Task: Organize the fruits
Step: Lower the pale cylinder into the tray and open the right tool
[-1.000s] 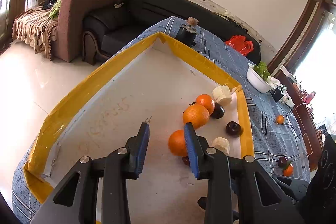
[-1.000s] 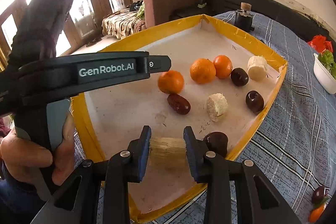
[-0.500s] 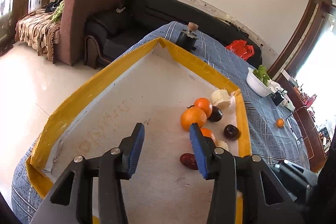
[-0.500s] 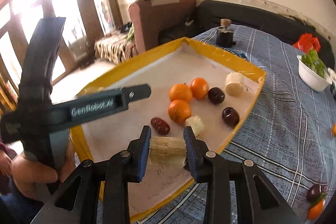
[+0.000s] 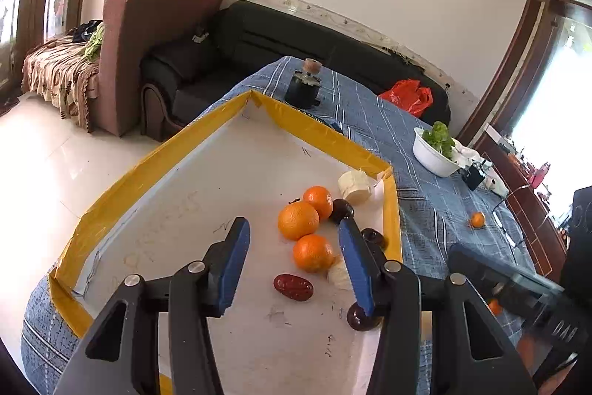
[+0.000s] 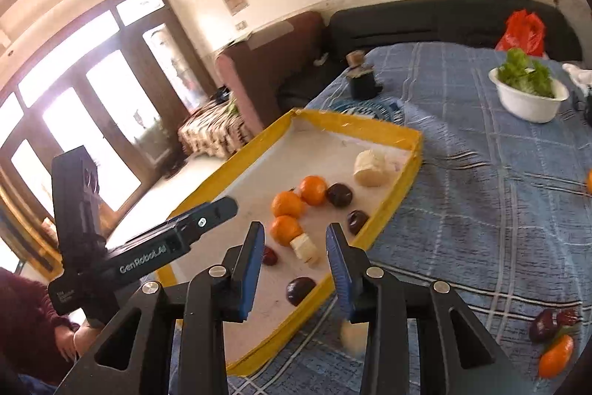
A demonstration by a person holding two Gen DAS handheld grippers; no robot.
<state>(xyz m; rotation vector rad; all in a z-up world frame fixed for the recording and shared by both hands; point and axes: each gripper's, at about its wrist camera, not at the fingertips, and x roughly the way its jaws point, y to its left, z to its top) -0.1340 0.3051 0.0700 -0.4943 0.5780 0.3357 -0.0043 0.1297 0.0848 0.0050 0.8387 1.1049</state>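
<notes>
A white tray with a yellow rim (image 5: pixel 325 132) (image 6: pixel 410 169) sits on the blue checked tablecloth. In it lie three oranges (image 5: pixel 298 221) (image 6: pixel 286 204), several dark plums (image 6: pixel 338 195), a red date (image 5: pixel 293 287) and pale sugarcane pieces (image 5: pixel 354 187) (image 6: pixel 370 162). My left gripper (image 5: pixel 294 263) is open and empty above the tray's near part. My right gripper (image 6: pixel 294 267) is open and empty, raised over the tray's right rim. A pale sugarcane piece (image 6: pixel 351 335) lies blurred below its right finger, outside the tray's rim.
A white bowl of greens (image 6: pixel 527 97) (image 5: pixel 436 154), a dark jar with a cork (image 5: pixel 304 87), loose orange (image 5: pixel 477 220), and a plum and small orange fruit (image 6: pixel 551 339) sit on the cloth. Sofas stand behind the table.
My right gripper has opened and let go of the sugarcane piece, and it has risen and swung right. My left gripper has opened wider and pulled back from the oranges.
</notes>
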